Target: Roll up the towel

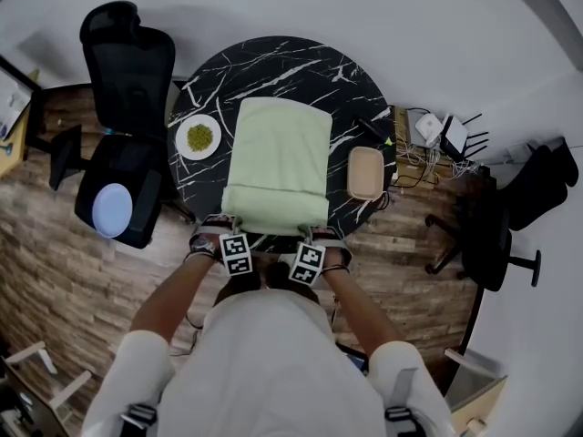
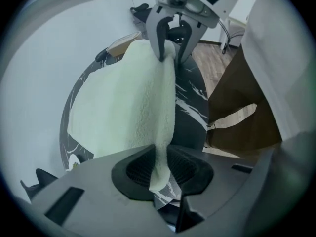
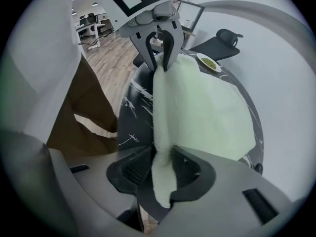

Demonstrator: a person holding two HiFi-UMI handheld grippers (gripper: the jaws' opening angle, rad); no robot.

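Wooden plank floor [image 1: 73,244] surrounds a round black marble-patterned desk [image 1: 273,57], and on that desk lies a pale green terry towel [image 1: 278,157]. It is spread flat, with its near edge hanging slightly over the rim closest to us. The towel's long axis runs straight away from both tools, so almost all of the cloth lies ahead of them and none behind.

We hold the left hand-held gripper [image 2: 160,169] closed on the near hem, with the terry pinched between its ribbed pads. The right hand-held gripper [image 3: 160,169] is clamped on the same hem further along. That hem stretches as a raised ridge from one tool to the other, so each gripper sees its partner at the far end of the fold.

Neither hand is nearer; both sit level with each other at the towel's near corners. Our forearms reach forward side by side, with the tools pointing steeply down at the desk edge and the marker cubes facing up.

A white plate [image 1: 199,137] sits beyond and outside the left tool, and a beige tray [image 1: 365,173] sits beyond and outside the right one. Both are beside the cloth but not on it.

We judge that the roll must start by carrying this hem forward over the cloth along the long axis, keeping both hands even so the tube stays straight.
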